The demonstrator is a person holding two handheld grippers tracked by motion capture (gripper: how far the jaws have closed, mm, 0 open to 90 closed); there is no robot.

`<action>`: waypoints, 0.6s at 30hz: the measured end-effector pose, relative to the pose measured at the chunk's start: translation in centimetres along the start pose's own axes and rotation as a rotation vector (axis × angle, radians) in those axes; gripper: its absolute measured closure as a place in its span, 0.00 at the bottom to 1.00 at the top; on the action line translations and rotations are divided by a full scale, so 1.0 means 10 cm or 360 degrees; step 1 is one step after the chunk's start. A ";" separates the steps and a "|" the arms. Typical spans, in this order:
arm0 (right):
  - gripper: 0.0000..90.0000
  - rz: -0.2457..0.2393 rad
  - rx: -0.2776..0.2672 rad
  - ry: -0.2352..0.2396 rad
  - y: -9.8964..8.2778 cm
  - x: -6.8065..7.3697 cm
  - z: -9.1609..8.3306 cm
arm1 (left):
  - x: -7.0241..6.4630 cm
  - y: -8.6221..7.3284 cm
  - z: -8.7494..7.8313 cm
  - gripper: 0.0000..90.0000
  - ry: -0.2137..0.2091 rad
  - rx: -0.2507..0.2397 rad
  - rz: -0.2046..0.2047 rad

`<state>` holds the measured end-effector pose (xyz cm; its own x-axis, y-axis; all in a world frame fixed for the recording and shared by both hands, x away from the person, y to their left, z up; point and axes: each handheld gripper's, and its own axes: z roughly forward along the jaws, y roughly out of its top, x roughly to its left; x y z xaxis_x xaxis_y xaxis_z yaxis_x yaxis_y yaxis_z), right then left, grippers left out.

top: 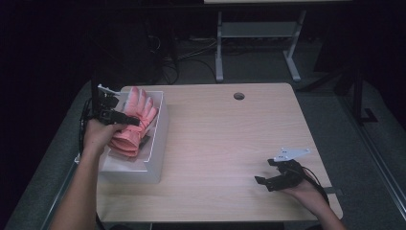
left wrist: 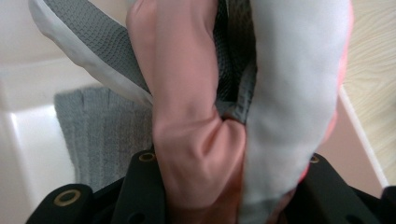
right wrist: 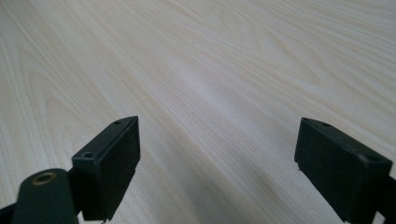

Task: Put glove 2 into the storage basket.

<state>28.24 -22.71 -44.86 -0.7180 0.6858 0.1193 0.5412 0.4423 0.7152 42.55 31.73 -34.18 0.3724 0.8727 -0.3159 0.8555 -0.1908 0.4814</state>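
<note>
Presently held: one pink glove (top: 133, 125), rubbery-looking outside with a pale grey lining, gripped by the left gripper (top: 125, 120) over the white box (top: 158, 143) at the left edge of the bench (top: 230, 143).

Condition of grip: in the left gripper view the jaws are clenched on a bunched fold of the pink glove (left wrist: 196, 140) near its cuff, fingers pointing away.

Handling, by estimate: light, soft, limp; it will sag and swing from one pinch, and a smooth skin may slide between the pads. Best taken where it is doubled, at the cuff, as now.

Right gripper (top: 273, 179): released, jaws wide apart, holding nothing, low over bare bench near the right front corner.

Obscured: a grey knitted item (left wrist: 100, 135) lies in the box beneath the glove; whether it is a second glove or a cloth cannot be told. Remaining box contents are covered by the glove and hand.
</note>
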 end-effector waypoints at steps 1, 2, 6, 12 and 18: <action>0.16 0.0000 -0.0001 0.0000 0.00 0.00 0.00 | 0.01 -0.01 0.03 0.68 0.0000 0.0012 0.0003; 0.16 0.0001 -0.0002 -0.0002 0.00 0.00 0.00 | 0.05 -0.03 0.12 0.68 -0.0011 0.0029 -0.0010; 0.16 -0.0012 0.0001 0.0007 0.00 0.00 0.00 | 0.10 -0.07 0.30 0.68 -0.0022 0.0085 -0.0032; 0.16 -0.0017 0.0007 0.0010 0.00 0.02 0.00 | 0.14 -0.14 0.51 0.67 -0.0038 0.0150 -0.0057; 0.16 -0.0010 0.0007 0.0009 0.00 0.02 0.00 | 0.14 -0.15 0.60 0.64 -0.0039 0.0187 -0.0036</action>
<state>28.09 -22.63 -44.87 -0.7240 0.6795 0.1188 0.5385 0.4491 0.7130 43.96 30.51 -40.22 0.3602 0.8662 -0.3463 0.8994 -0.2239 0.3753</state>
